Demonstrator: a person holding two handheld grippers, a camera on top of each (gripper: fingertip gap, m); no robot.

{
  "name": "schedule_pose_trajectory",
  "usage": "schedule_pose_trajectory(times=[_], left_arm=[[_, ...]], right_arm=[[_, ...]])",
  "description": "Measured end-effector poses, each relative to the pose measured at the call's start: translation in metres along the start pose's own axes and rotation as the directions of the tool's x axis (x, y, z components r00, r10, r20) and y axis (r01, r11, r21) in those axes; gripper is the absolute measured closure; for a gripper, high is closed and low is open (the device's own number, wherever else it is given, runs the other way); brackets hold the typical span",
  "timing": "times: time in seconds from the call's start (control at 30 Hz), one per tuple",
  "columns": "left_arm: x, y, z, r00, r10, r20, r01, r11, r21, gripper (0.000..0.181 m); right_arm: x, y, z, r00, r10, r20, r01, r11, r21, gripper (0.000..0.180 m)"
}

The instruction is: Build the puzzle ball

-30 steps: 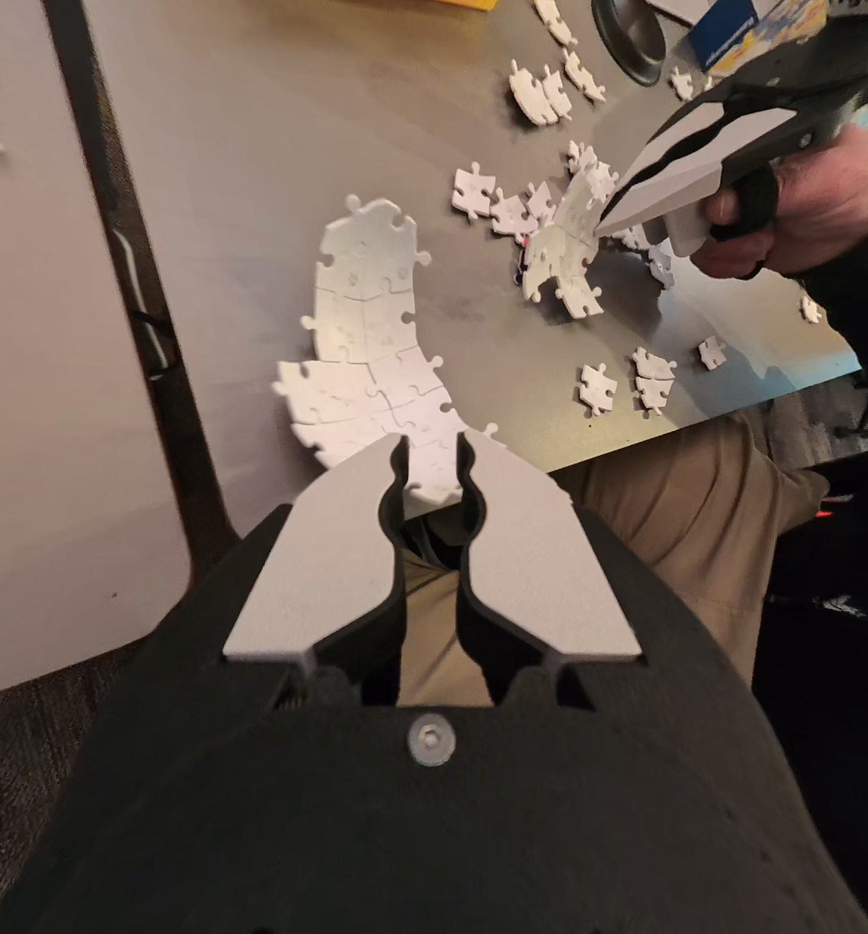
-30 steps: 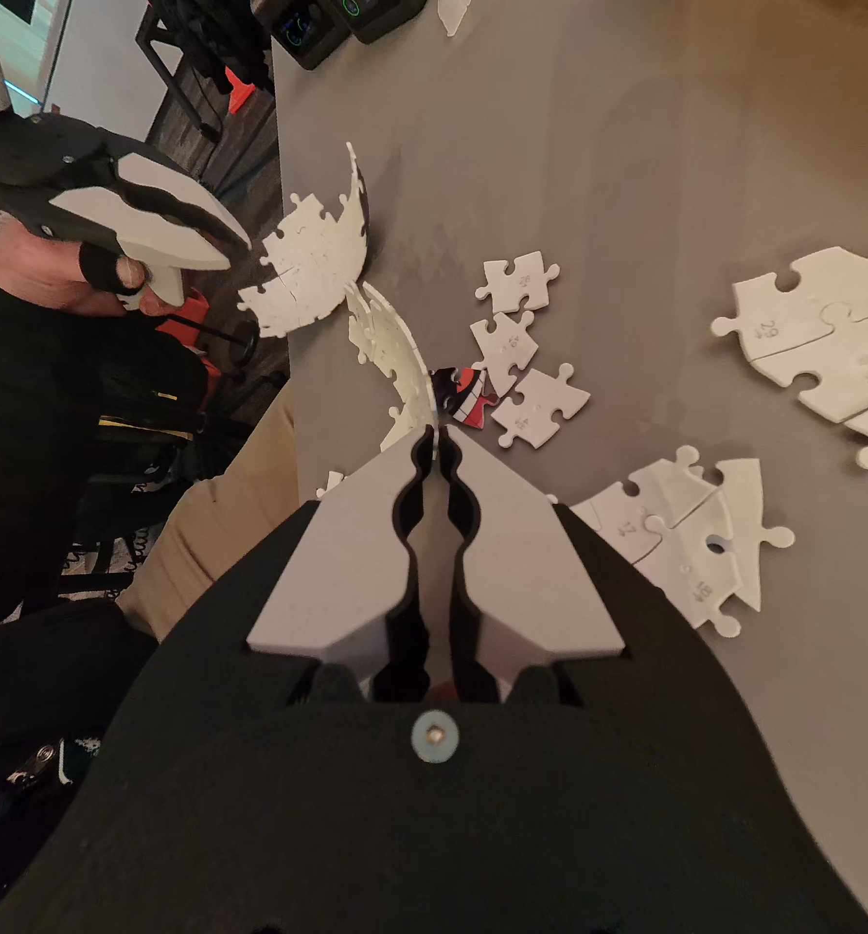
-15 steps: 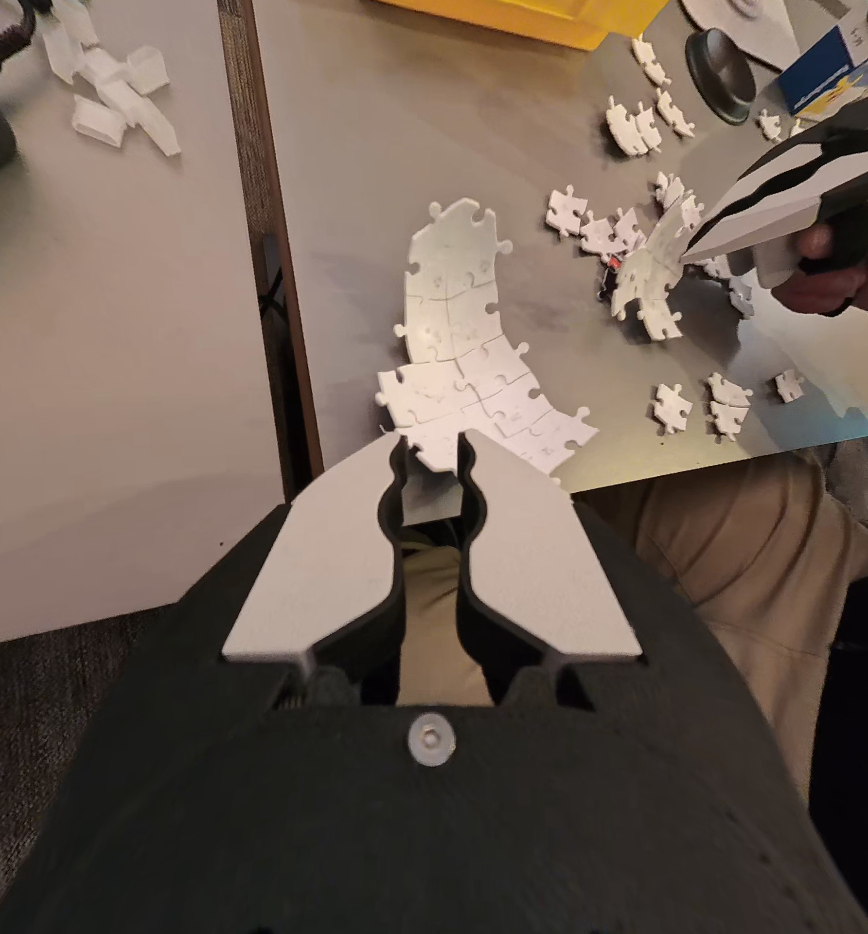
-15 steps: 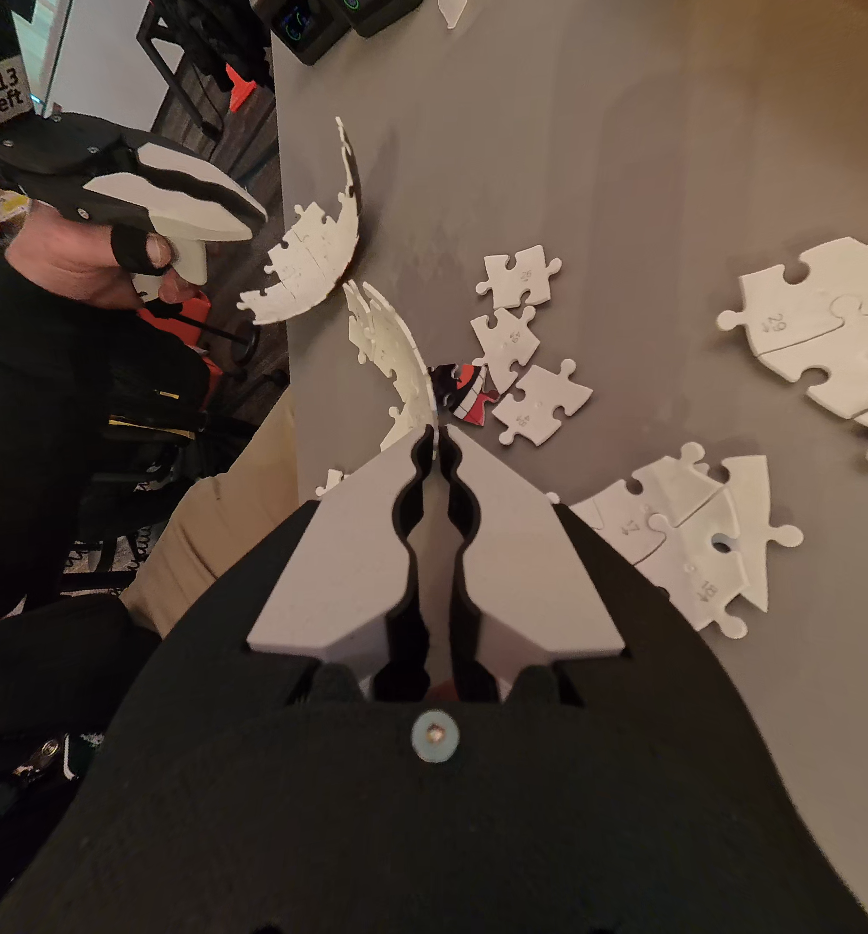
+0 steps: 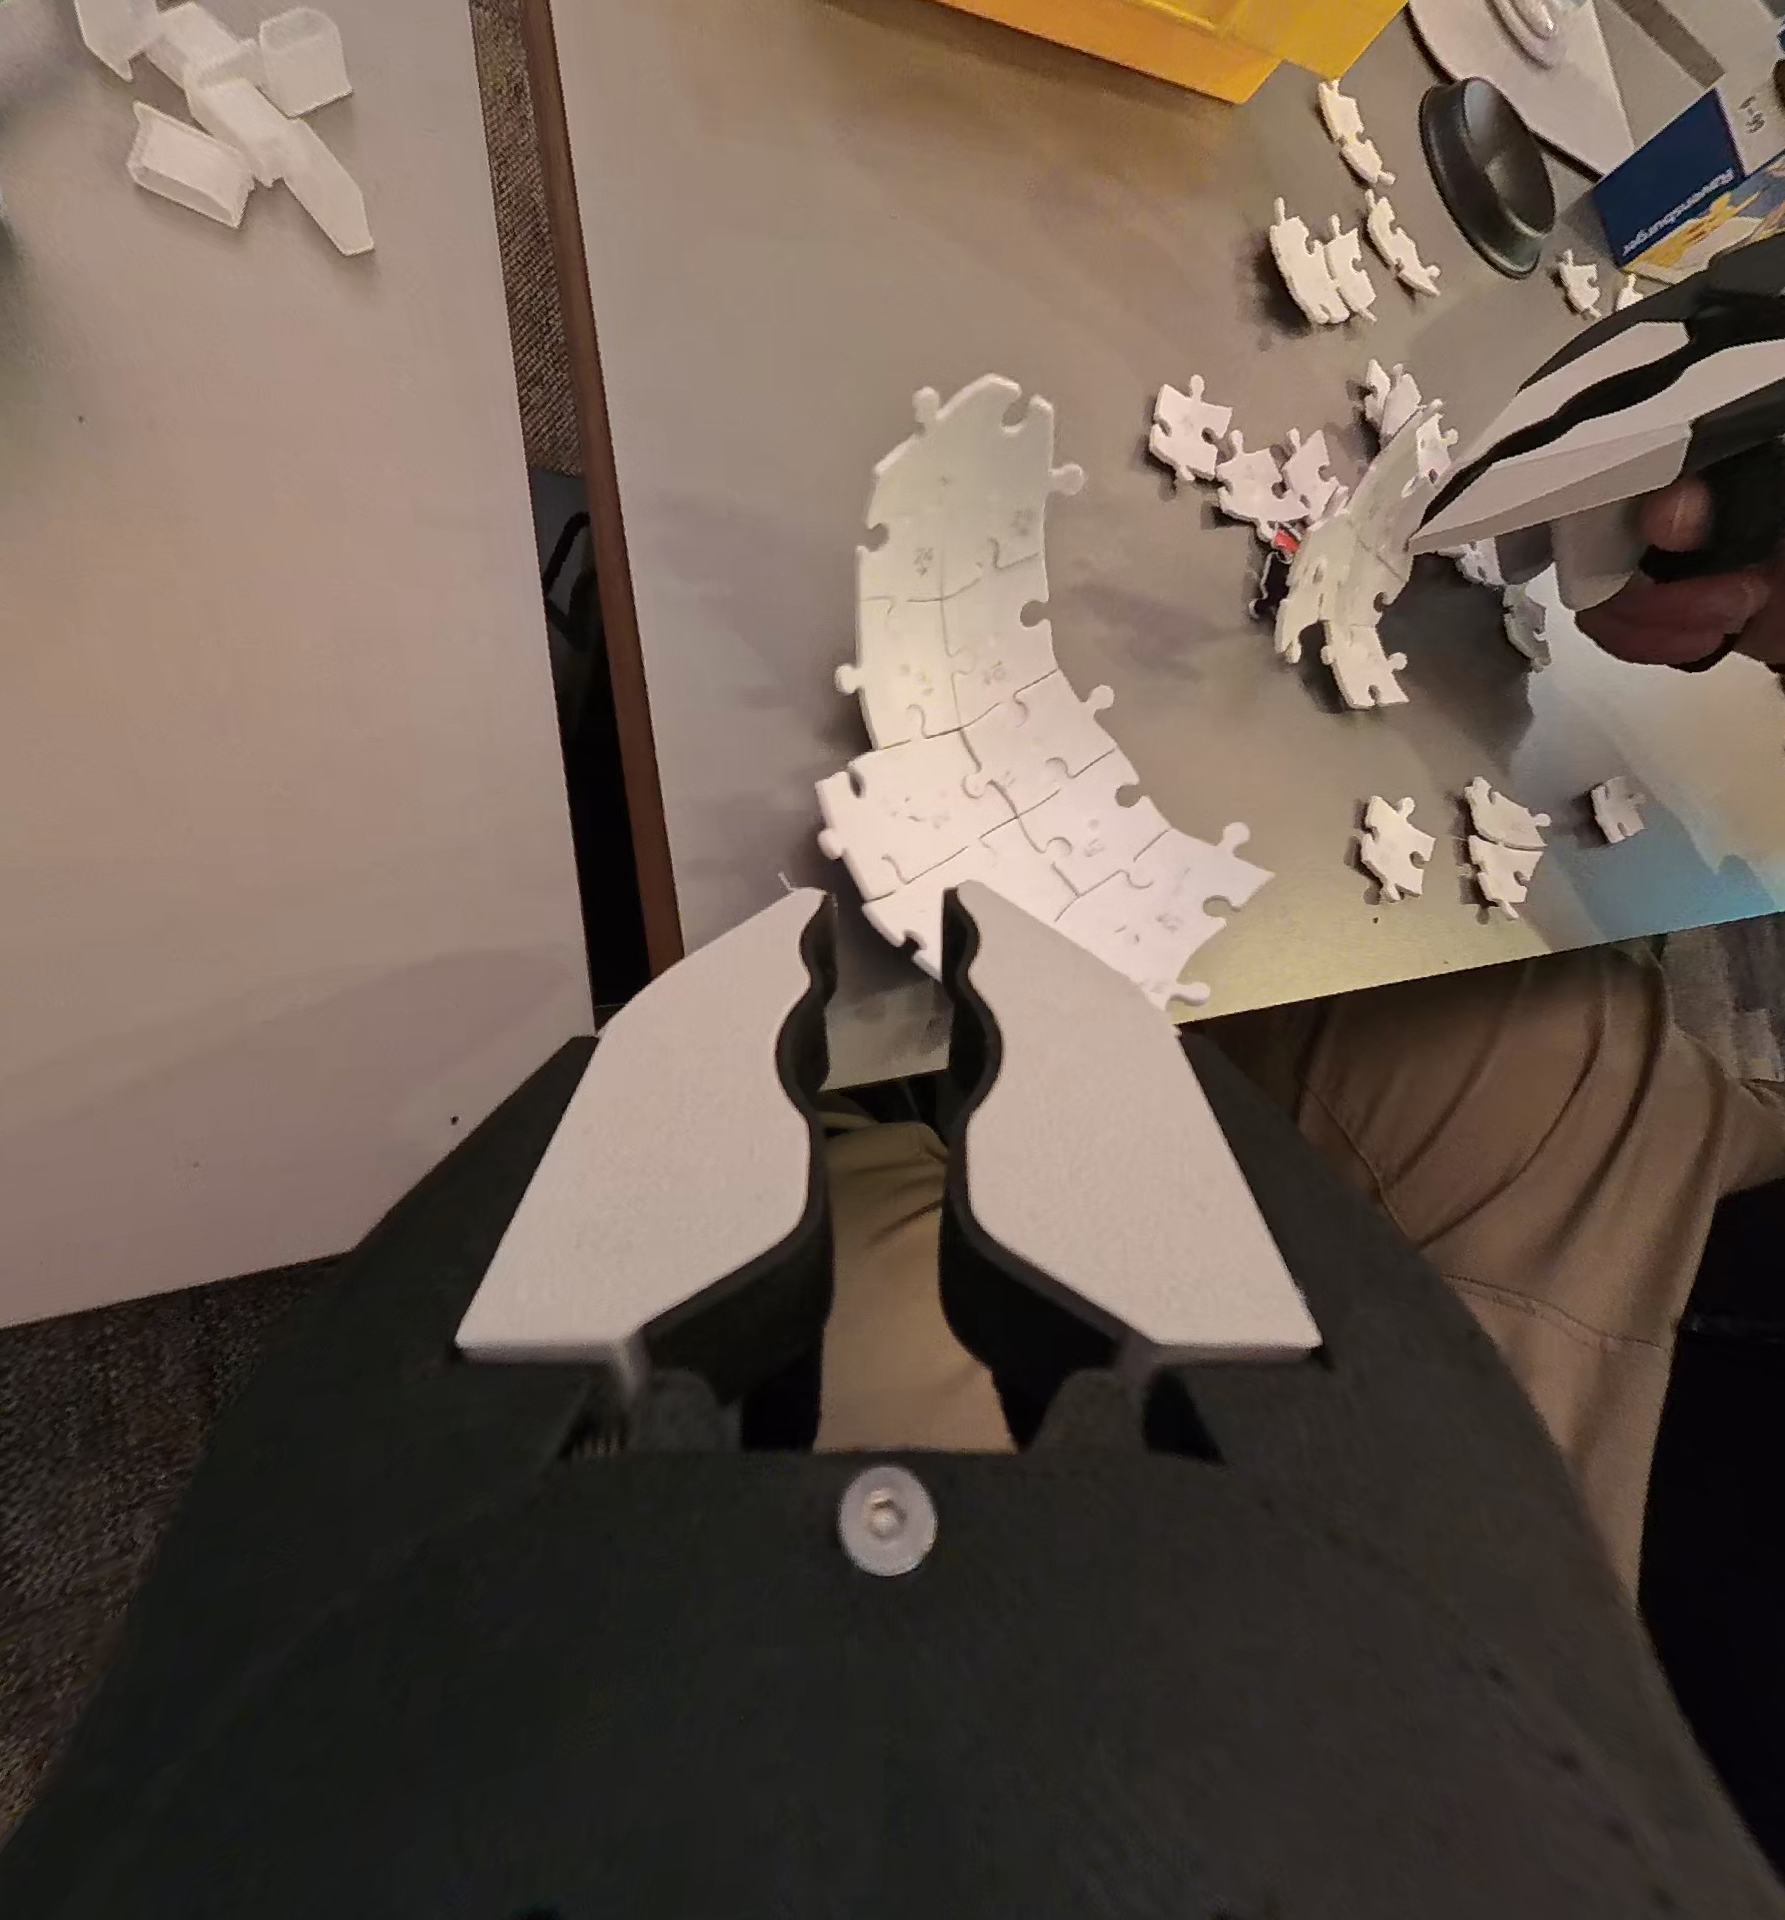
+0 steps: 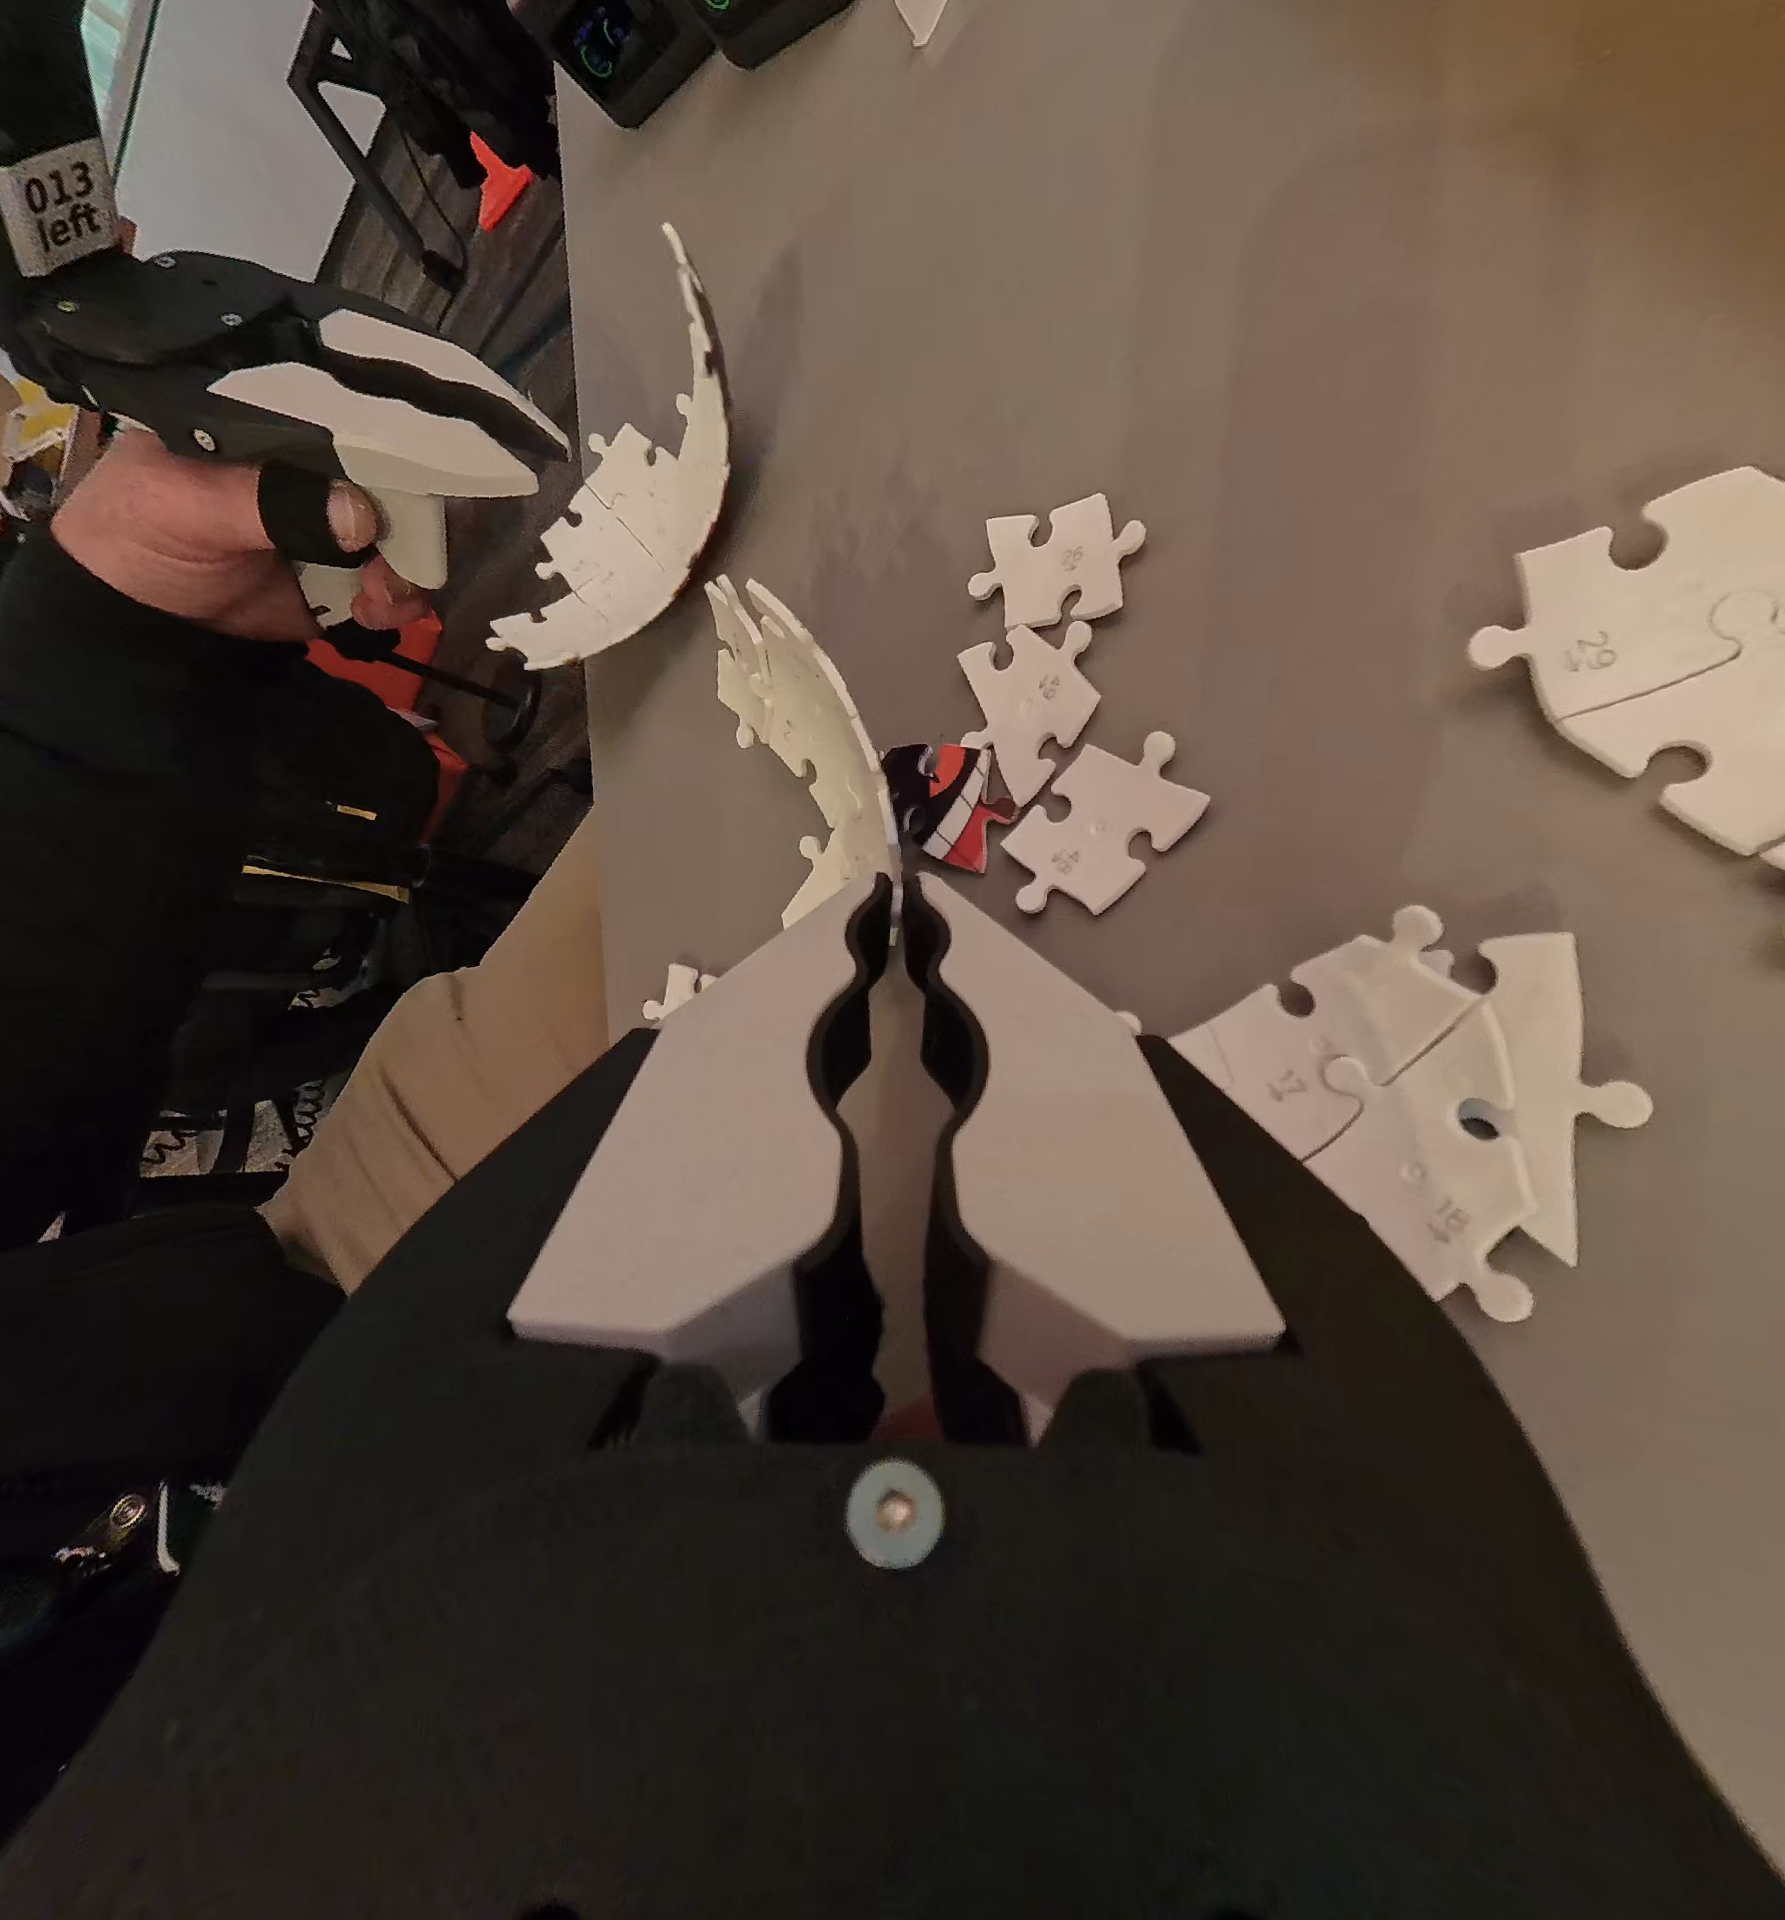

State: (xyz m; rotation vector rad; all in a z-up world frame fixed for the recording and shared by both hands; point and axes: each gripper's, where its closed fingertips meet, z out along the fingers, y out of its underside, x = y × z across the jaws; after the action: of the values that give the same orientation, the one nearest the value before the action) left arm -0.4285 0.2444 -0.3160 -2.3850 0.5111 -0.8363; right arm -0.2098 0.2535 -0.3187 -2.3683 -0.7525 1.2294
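Observation:
A large curved section of white puzzle pieces (image 5: 981, 727) lies at the table's near edge, its near end overhanging. It stands steeply tilted in the right wrist view (image 6: 659, 499). My left gripper (image 5: 890, 909) has its jaws closed on that near end, with a narrow gap between the fingers; it also shows in the right wrist view (image 6: 555, 457). My right gripper (image 6: 898, 883) is shut on a smaller curved section (image 6: 794, 727) and holds it upright on the table, as the left wrist view (image 5: 1418, 535) also shows. A red, black and white printed piece (image 6: 945, 810) lies right beside it.
Loose white pieces (image 6: 1059, 561) and two joined flat groups (image 6: 1407, 1091) (image 6: 1719, 665) lie right of my right gripper. A yellow box (image 5: 1127, 42), a black round object (image 5: 1485, 177) and a blue box (image 5: 1677, 177) stand at the far side. A second table (image 5: 192, 623) holds clear plastic parts. About 25 centimeters separates my left fingertips from my right. To the black round object (image 5: 1485, 177): right tips about 25 centimeters, left tips about 45 centimeters.
My left gripper has pulled back and swung right with the large section, which now stands more upright at the table edge. The right gripper and its section have stayed still.

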Motion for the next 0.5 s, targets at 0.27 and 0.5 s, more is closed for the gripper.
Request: schedule_pose_trajectory(times=[0.27, 0.5], left_arm=[[-0.001, 0.000, 0.002, 0.999, -0.026, -0.022, 0.026, 1.000, 0.012, 0.162], [0.004, -0.001, 0.014, 0.999, -0.020, -0.046, 0.020, 1.000, -0.004, 0.162]], right_arm=[[-0.016, -0.016, -0.003, 0.998, -0.059, 0.013, 0.059, 0.998, -0.004, 0.180], [-0.021, -0.053, 0.002, 0.986, -0.169, 0.004, 0.169, 0.982, -0.088, 0.180]])
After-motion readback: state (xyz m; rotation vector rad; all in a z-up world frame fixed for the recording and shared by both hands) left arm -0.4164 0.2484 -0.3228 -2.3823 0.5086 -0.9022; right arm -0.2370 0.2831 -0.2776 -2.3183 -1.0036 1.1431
